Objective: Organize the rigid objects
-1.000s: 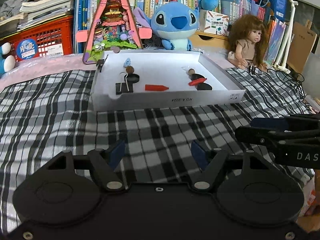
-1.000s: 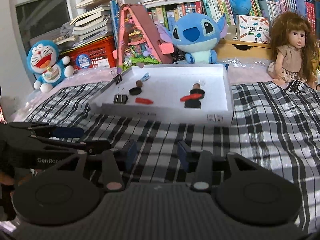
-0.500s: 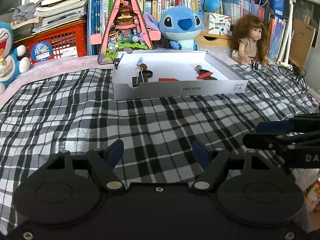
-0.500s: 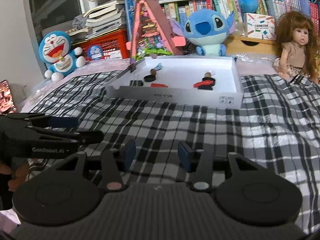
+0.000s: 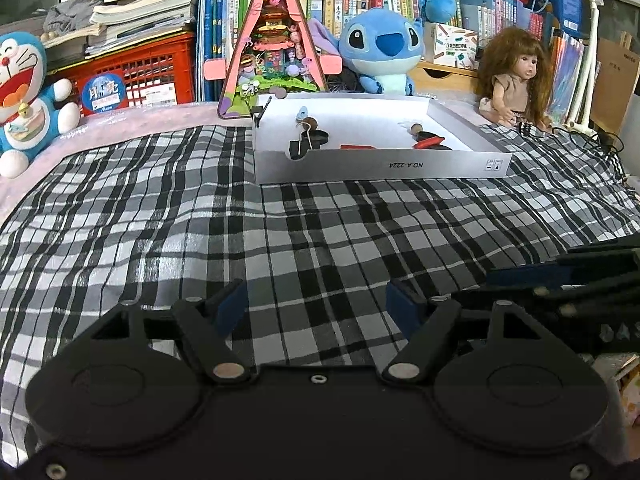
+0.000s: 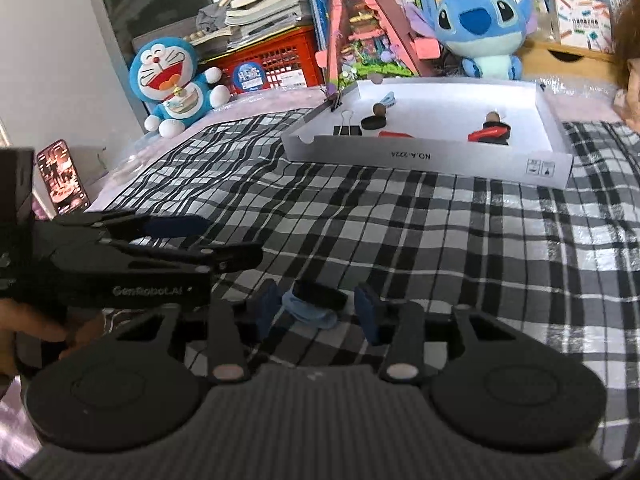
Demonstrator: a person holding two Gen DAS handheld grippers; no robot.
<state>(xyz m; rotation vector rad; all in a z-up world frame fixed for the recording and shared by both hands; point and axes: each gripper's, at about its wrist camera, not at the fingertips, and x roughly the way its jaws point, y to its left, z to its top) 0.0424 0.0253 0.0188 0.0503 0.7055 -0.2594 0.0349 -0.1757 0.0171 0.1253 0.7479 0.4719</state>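
Clips and small pieces already lie in the white tray (image 6: 428, 156); one dark piece (image 6: 318, 296) remains between the right gripper (image 6: 316, 312) jaws, apart; left gripper (image 5: 316, 300) jaws apart, empty.

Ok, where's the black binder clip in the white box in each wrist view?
Left wrist: the black binder clip sits at the box's near-left corner, seen through the wall notch, right of frame centre-left.
Right wrist: it sits inside the near-left corner, above centre.
Shared landmark: the white box label "NO.A-2224" on the front wall.
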